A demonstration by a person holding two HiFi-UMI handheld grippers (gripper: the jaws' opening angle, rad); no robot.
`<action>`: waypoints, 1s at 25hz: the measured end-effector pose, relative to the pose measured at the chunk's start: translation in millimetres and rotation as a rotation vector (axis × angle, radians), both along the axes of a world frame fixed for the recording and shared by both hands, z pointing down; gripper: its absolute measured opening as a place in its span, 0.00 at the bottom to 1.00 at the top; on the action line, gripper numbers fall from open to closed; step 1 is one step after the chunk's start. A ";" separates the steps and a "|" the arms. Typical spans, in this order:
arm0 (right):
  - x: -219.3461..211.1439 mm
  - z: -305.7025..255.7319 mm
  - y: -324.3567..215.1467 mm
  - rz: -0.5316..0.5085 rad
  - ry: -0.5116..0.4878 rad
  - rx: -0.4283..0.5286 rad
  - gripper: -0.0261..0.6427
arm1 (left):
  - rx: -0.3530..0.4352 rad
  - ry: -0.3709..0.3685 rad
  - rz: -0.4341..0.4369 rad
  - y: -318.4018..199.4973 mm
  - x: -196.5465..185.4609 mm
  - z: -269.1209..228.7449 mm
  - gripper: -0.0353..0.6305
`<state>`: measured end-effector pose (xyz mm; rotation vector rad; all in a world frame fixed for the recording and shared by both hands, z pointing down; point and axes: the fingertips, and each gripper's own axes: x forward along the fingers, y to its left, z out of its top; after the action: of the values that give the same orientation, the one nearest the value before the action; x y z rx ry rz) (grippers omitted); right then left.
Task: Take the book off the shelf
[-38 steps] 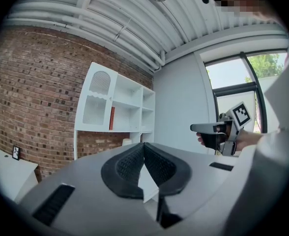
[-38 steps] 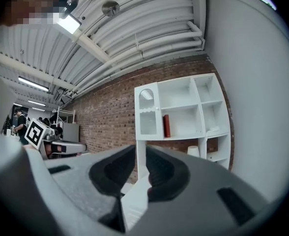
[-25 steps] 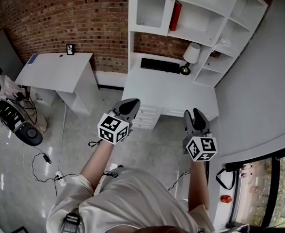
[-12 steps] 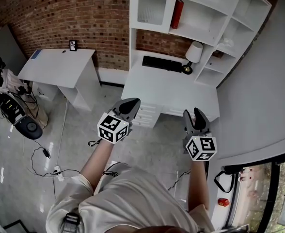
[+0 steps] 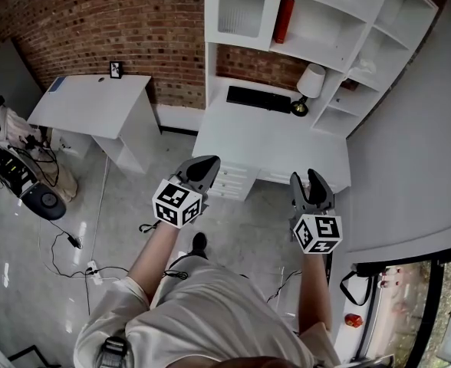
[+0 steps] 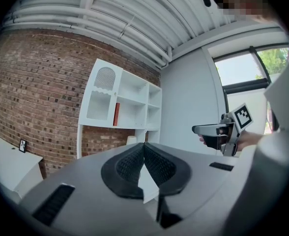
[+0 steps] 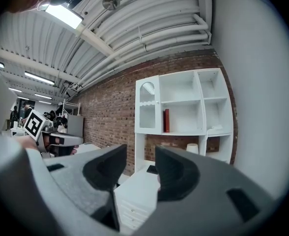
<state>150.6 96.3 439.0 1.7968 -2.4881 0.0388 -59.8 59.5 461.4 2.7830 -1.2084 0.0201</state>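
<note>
A red book (image 5: 284, 18) stands upright in a compartment of the white shelf unit (image 5: 329, 48), far ahead of both grippers. The book (image 6: 116, 114) also shows small in the left gripper view, and the book (image 7: 166, 120) in the right gripper view. My left gripper (image 5: 204, 165) is held in the air over the floor, its jaws closed tip to tip on nothing (image 6: 144, 147). To its right my right gripper (image 5: 312, 181) hovers at the same height. Its jaws stand apart with nothing between them (image 7: 140, 156).
A white desk (image 5: 271, 144) with drawers sits under the shelves, carrying a black keyboard (image 5: 258, 98) and a small lamp (image 5: 310, 83). Another white desk (image 5: 95, 106) stands at the left by the brick wall. Cables (image 5: 72, 244) and gear lie on the floor at left.
The shelf and desk have slid slightly in the head view as the person shifted. A dark shoe now shows below the left gripper. Both grippers hold about the same place.
</note>
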 end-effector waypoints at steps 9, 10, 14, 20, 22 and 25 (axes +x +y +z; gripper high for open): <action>-4.0 1.9 -47.9 0.047 0.009 -0.021 0.29 | -0.002 0.028 0.038 -61.3 -5.5 -1.7 0.04; -4.3 -0.4 -55.3 0.053 0.007 -0.019 0.29 | 0.000 0.028 0.047 -69.6 -4.6 -3.1 0.04; -8.7 -4.3 -88.2 0.073 0.007 -0.018 0.29 | 0.008 0.018 0.082 -104.0 -1.4 -6.3 0.04; -20.6 -2.4 -140.2 0.110 0.000 -0.038 0.29 | 0.004 -0.008 0.123 -157.4 -6.7 -4.7 0.04; -24.4 -0.7 -156.6 0.121 -0.008 -0.052 0.29 | -0.002 -0.006 0.134 -174.5 -10.1 -4.6 0.04; -28.8 2.4 -176.5 0.142 -0.027 -0.063 0.29 | -0.009 -0.006 0.154 -198.4 -14.5 -2.8 0.04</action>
<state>121.8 -80.2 441.4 1.9560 -2.3437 0.1476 -74.3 -138.8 458.6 2.8628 -0.9904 0.0460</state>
